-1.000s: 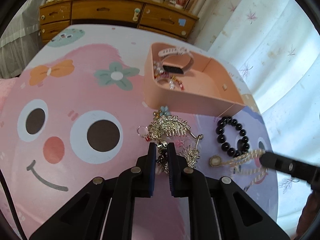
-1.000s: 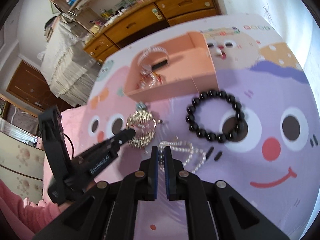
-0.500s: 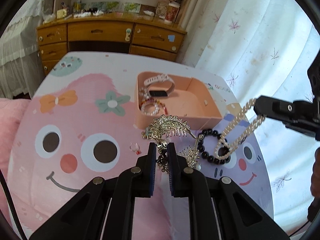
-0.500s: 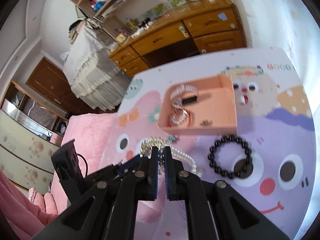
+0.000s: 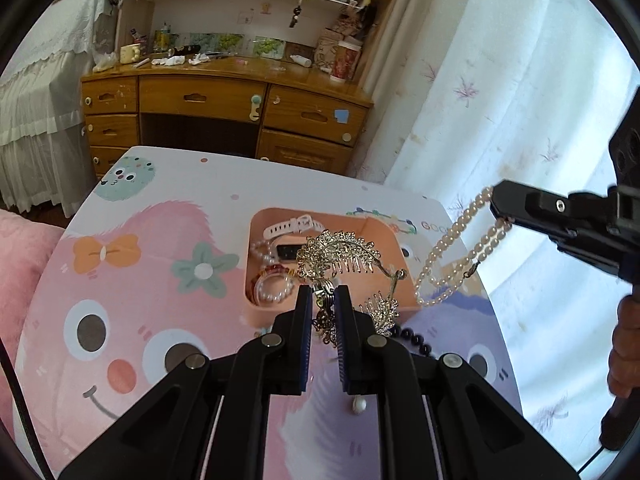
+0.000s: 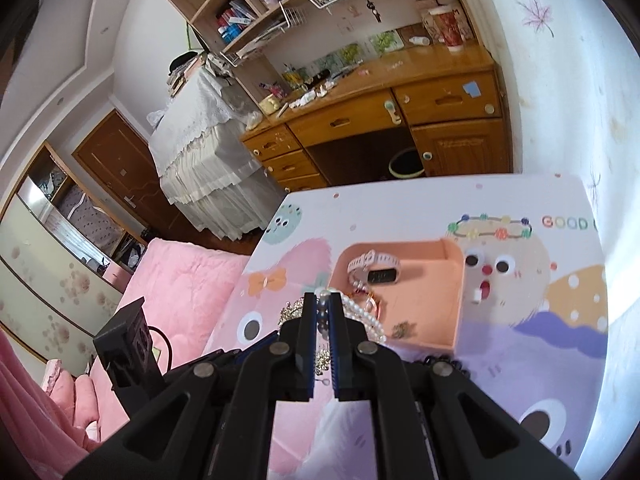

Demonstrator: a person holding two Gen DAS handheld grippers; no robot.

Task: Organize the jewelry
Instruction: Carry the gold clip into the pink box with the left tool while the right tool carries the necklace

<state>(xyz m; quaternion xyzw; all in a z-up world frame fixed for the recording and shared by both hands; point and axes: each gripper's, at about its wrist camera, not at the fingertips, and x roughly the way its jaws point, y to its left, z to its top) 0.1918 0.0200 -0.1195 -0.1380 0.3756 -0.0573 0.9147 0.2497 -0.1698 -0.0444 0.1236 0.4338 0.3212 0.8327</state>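
Observation:
My left gripper (image 5: 323, 294) is shut on a gold hair comb ornament (image 5: 340, 252) and holds it in the air over the near edge of the peach tray (image 5: 396, 240). My right gripper (image 6: 323, 305) is shut on a pearl necklace (image 5: 452, 252), which hangs in loops beside the tray's right side; it also shows in the right wrist view (image 6: 366, 318). The tray (image 6: 440, 300) holds a white watch (image 5: 294, 224), a black-faced band (image 6: 382, 276) and a pearl bracelet (image 5: 274, 290).
A black bead bracelet (image 5: 416, 342) lies on the cartoon-print table (image 5: 120, 280) just below the tray. A loose pearl (image 5: 358, 404) lies under my left gripper. A wooden desk (image 5: 224, 108) stands beyond the table, a curtain (image 5: 520, 100) at the right, a pink bed (image 6: 168, 280) at the left.
Both grippers have risen from the table with their jewelry and moved toward the tray. The comb now hangs over the tray's near edge and the pearl necklace beside it.

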